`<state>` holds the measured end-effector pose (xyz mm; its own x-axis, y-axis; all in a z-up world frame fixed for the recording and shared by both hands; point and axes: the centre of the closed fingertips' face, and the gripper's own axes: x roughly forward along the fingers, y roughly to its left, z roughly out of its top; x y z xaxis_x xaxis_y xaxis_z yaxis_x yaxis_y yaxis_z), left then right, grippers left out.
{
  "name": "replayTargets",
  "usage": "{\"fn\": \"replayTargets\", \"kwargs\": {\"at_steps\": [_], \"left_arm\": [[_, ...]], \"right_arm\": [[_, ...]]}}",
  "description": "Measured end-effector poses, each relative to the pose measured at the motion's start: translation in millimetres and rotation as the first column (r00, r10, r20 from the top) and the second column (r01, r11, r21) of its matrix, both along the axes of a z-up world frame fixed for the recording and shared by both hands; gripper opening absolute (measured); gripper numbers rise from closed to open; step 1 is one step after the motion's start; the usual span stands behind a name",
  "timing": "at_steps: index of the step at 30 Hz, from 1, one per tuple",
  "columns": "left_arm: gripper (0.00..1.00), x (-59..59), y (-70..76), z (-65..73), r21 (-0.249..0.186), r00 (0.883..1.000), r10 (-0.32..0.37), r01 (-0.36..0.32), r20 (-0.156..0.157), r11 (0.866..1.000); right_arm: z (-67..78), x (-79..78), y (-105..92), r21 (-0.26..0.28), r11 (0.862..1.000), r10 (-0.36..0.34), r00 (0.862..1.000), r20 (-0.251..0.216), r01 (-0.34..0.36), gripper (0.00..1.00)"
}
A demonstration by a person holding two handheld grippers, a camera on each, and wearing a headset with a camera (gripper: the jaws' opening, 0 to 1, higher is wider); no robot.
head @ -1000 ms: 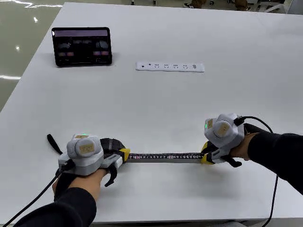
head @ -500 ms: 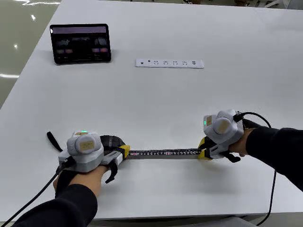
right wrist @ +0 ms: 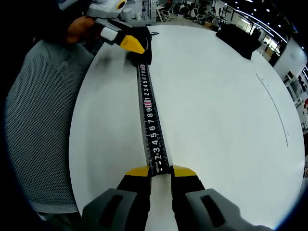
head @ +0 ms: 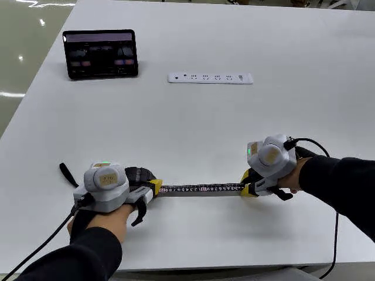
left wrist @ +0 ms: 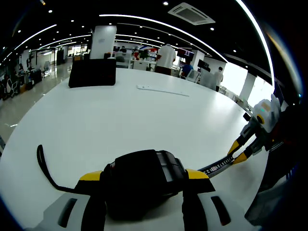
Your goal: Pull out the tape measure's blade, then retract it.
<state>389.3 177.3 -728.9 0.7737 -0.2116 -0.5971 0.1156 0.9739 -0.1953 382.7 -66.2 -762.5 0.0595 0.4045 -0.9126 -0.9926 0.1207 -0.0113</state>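
Yellow-tipped right jaws: nearly together, pinching the free end of the blade. The right gripper had come slightly closer to the left one than half a second before, so less blade lay bare.
Left jaws: clamped on the black body of the tape measure, one yellow tip on each side. The left gripper sat about where it had been.
Blade axis: its length ran straight across the front of the table, left to right in the head view. It was level and low over the surface; whether it touched could not be told. The printed face was up, with the low numbers at the right jaws and rising toward the body.
Tape measure: near the table's front left, its mouth facing the right gripper. A black strap trailed on the table behind it.
Left hand: wrapped under the rear of its gripper, with a dark sleeve reaching in from the near edge.
Right hand: held its gripper from behind, with the dark-sleeved forearm coming in from the right and the jaws aimed left along the blade.
Farther back: a tablet and a white power strip were both well apart from the tape.
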Motion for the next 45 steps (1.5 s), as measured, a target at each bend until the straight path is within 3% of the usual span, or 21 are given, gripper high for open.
{"fn": "replayTargets", "kwargs": {"at_steps": [45], "left_arm": [[0.60,0.8,-1.4,-0.4,-0.009,1.000,-0.003,0.003,0.000,1.000]], "right_arm": [[1.6,-1.4,20.3,0.045,0.999,-0.026,1.000,-0.003,0.026,0.11]]}}
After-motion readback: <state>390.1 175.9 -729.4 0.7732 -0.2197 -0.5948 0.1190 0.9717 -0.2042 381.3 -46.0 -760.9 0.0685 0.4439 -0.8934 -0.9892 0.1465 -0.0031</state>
